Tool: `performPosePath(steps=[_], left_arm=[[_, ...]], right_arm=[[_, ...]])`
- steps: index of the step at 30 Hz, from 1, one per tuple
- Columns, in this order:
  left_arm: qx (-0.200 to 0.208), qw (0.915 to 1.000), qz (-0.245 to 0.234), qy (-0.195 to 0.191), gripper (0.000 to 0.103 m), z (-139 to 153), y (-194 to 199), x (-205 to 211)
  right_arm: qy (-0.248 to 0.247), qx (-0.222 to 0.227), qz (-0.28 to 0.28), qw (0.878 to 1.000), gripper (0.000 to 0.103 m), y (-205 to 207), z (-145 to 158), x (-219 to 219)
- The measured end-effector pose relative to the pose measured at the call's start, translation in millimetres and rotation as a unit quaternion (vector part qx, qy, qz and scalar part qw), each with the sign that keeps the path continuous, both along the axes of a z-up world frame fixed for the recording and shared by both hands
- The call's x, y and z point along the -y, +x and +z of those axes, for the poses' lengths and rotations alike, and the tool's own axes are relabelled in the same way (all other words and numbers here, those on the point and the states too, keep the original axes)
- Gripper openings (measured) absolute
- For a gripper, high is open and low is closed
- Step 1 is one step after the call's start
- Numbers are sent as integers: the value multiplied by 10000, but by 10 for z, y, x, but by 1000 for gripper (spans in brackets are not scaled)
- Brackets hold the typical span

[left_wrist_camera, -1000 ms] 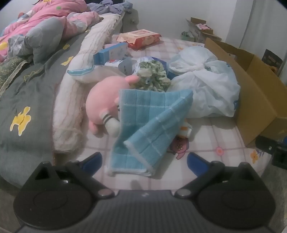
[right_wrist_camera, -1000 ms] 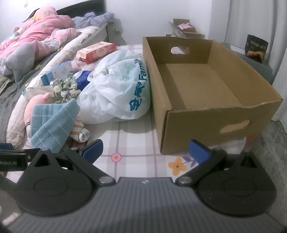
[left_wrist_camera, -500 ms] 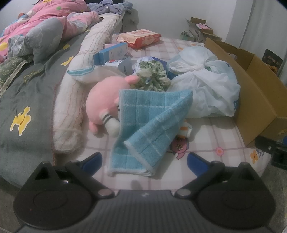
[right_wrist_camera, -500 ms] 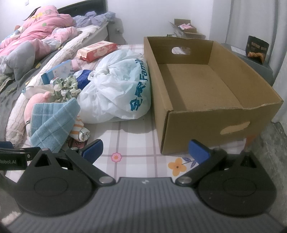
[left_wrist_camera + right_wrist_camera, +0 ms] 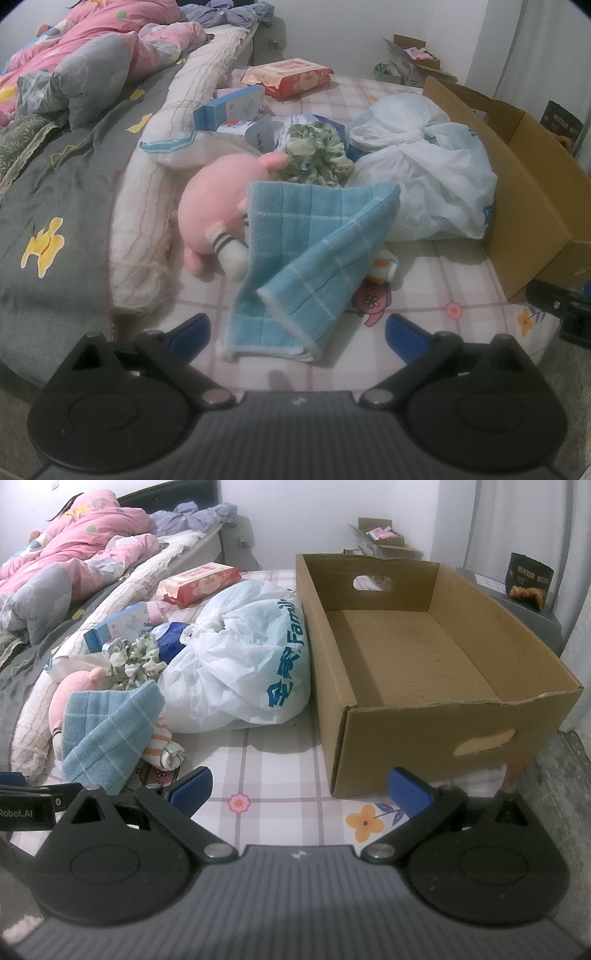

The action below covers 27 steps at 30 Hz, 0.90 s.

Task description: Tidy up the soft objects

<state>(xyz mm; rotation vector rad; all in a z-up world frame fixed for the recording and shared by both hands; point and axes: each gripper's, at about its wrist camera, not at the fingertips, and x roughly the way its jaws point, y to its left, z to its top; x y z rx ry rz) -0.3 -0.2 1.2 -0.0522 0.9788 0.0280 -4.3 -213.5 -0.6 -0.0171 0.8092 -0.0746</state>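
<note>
Hidden, cropped and unreadable parts

The blue towel (image 5: 310, 236) drapes over the pink plush toy (image 5: 214, 206), covering its right side, and over most of a small striped cloth item (image 5: 164, 751). The white plastic bag (image 5: 243, 664) hides the lower near wall of the cardboard box (image 5: 524, 206), whose far end the left wrist view cuts off. Print on the small blue carton (image 5: 229, 109) is too small to read.

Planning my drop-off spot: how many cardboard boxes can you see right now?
2. A big open cardboard box, nothing in it, sits on the mat right of the white plastic bag. A small cardboard box with items inside stands against the far wall. Others may be hidden.
</note>
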Motion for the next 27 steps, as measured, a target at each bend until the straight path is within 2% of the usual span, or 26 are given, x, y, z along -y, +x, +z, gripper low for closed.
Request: performPosePath(steps=[17, 20, 21, 27], left_arm=[[-62, 9999, 14, -91, 101, -57, -11, -36], [-496, 9962, 34, -709, 101, -50, 9, -64], [-555, 9953, 41, -798, 101, -50, 10, -76], [-297, 9972, 119, -681, 101, -70, -24, -207]], right_arm=[[15, -43, -14, 10000, 102, -4, -38, 1], [35, -89, -31, 9999, 102, -2, -56, 1], [41, -114, -35, 9999, 102, 4, -58, -4], [64, -191, 34, 9998, 102, 36, -73, -72]])
